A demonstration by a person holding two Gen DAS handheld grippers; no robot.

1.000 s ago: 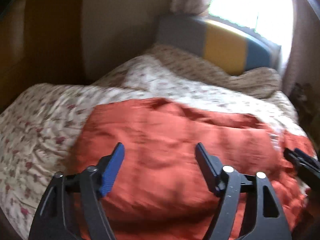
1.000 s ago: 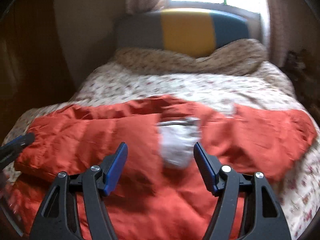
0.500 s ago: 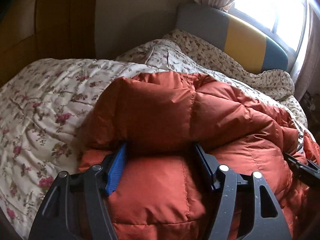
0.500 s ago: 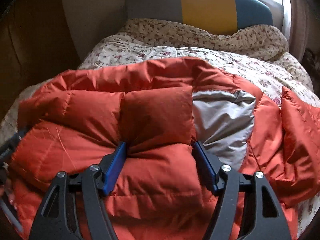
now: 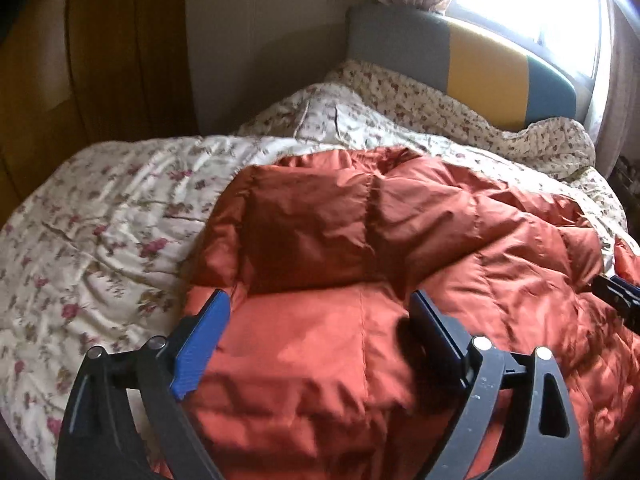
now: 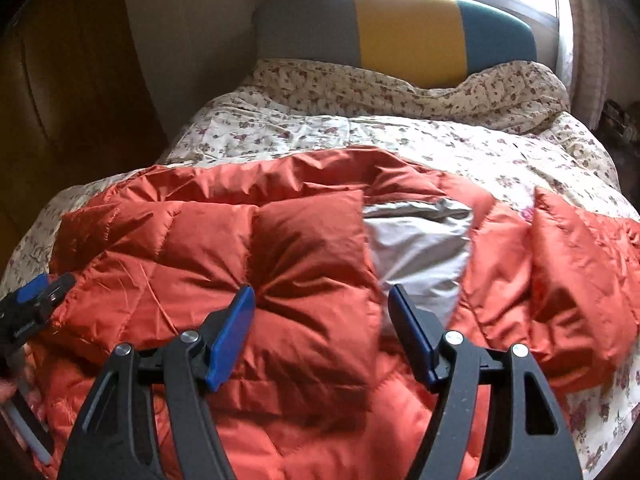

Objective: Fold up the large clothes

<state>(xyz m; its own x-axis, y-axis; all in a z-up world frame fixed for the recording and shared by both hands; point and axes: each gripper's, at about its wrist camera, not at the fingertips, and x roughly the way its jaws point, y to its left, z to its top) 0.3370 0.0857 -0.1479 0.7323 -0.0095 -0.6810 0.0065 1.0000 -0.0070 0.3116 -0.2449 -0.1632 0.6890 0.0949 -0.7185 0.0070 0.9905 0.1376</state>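
My left tongs (image 5: 320, 328) and right tongs (image 6: 322, 320) gaped wide above the jacket (image 6: 312, 264). It filled the frame's lower half on the bed (image 6: 360, 136).

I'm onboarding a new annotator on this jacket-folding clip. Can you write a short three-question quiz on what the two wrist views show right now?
1. True or false: both the left gripper and the right gripper have their jaws spread apart, clamping nothing.
2. Multiple choice: the grey lining of the orange puffer jacket shows in A) the left wrist view only, B) the right wrist view only, C) both views.
3. Fill in: the jacket lies on a ____-patterned quilt, in front of a headboard of grey, yellow and teal panels.

Key: 1 true; 2 B; 3 floral.
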